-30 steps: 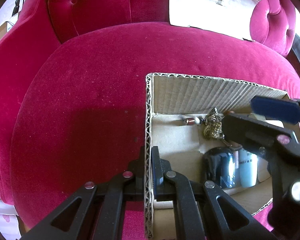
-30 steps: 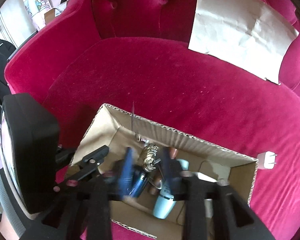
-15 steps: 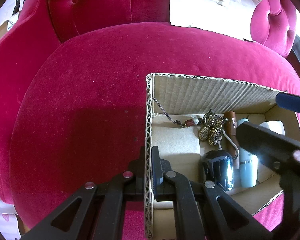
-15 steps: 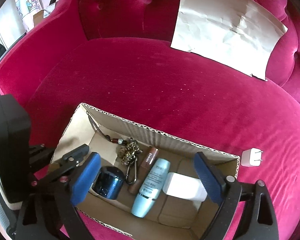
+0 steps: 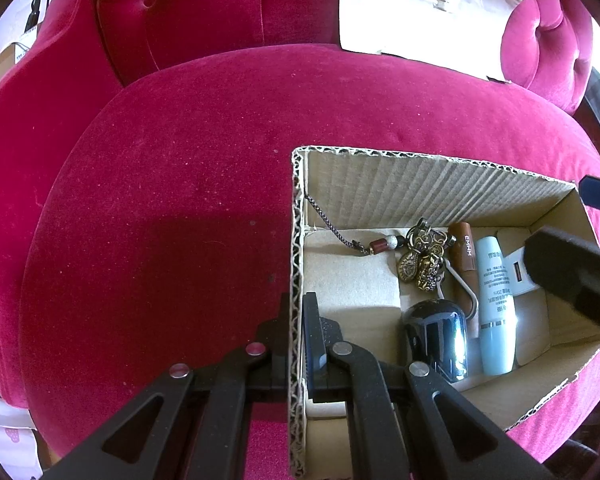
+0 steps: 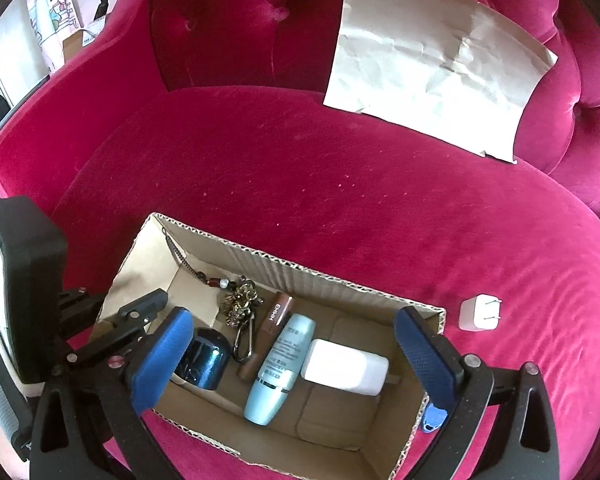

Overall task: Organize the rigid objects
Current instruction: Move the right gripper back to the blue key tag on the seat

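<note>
**While one gripper holds the box, the other lets go**

Because the soft red velvet sofa seat (image 6: 320, 184) could let things slide, the left gripper (image 5: 296, 320) pinches the short wall of the open brown cardboard box (image 5: 420, 188). Its jaws are pressed together on the cardboard, one inside and one outside, so the box stays put.

The right gripper (image 6: 296, 356) hangs over the box, tipped down toward it. Its blue jaws have just been opening and now stand spread wide, with nothing pinched between them. The bunch of brass charms on a beaded chain (image 6: 240, 304) lies on the box floor below, so I think it was just dropped there.

Beside the charms, the things lie in a row: a shiny dark blue round cap (image 6: 204, 356), a thin brown tube (image 6: 276, 316), a pale blue bottle (image 6: 280, 368) and a white plastic block (image 6: 344, 366). They are packed side by side, likely to save room.

One small white plug with two metal pins (image 6: 478, 314) sits on the seat, outside the box, near its right wall. It may be the next thing to pick up. A crumpled sheet of tan paper (image 6: 432, 60) leans on the sofa back, far from the box; whether it belongs to the job I cannot tell.
</note>
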Demonstrator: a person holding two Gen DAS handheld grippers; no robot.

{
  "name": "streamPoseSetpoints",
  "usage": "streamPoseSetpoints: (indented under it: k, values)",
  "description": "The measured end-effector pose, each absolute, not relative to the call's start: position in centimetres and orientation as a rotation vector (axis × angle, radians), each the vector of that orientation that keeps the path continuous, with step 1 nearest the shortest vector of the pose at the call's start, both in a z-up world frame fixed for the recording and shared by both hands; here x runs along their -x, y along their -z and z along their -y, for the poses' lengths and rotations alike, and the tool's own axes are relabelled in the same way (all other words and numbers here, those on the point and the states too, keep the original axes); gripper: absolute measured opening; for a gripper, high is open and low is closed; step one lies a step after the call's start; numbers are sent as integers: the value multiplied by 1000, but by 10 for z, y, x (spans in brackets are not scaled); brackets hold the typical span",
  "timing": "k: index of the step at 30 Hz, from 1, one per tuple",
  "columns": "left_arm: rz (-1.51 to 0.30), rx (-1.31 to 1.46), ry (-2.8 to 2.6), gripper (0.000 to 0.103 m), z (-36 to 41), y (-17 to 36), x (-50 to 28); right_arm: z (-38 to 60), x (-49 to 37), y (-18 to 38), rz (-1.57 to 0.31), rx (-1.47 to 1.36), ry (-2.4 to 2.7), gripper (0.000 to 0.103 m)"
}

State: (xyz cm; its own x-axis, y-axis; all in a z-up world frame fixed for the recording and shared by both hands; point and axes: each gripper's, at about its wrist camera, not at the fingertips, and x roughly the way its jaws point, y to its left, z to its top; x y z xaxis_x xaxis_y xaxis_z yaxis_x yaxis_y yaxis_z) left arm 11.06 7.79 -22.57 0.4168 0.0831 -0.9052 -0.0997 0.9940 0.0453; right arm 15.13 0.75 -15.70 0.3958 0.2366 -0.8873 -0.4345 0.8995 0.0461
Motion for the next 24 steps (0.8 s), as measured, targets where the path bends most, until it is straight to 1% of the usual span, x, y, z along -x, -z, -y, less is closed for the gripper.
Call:
streamPoseSetpoints:
  k: [12,24]
  values:
    - [-1134,14,-114,4,-78,226,-110,38,-155,136,-1066,171,-343,103]
    - [-1134,12,-114,4,-79,226,-110,93,-158,134,-1079,147,-238,103]
